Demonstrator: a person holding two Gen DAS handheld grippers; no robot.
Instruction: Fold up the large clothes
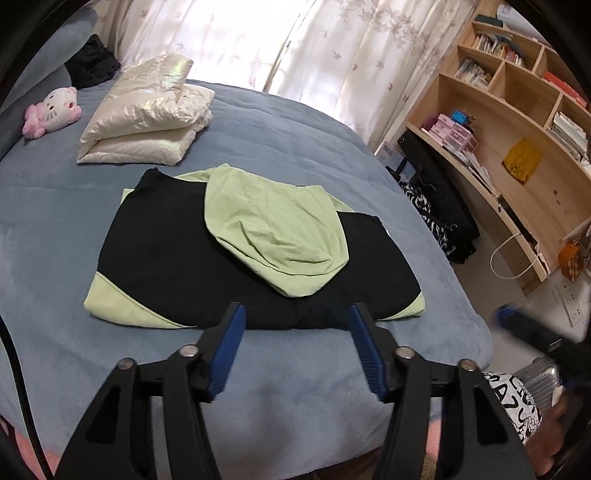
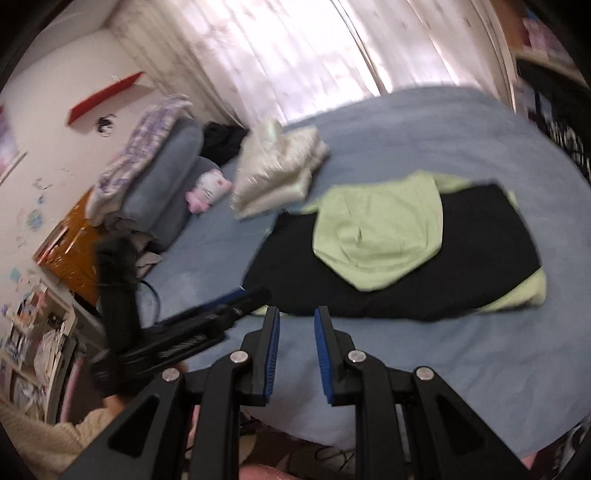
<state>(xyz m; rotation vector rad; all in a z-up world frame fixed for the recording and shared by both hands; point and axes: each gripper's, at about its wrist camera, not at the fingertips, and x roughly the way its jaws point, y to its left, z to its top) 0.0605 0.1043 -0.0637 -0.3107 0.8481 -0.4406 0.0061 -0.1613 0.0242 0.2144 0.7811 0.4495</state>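
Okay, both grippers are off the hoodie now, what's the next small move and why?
Probably bring the left gripper down onto the near edge of the black and green hoodie to fold it over. Its hood already lies flat on the body, and both the left and the right gripper hold nothing above the bed.

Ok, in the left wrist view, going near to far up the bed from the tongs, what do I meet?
Left tongs, open and empty → black-and-green hoodie → folded cream jacket → black garment by the curtain.
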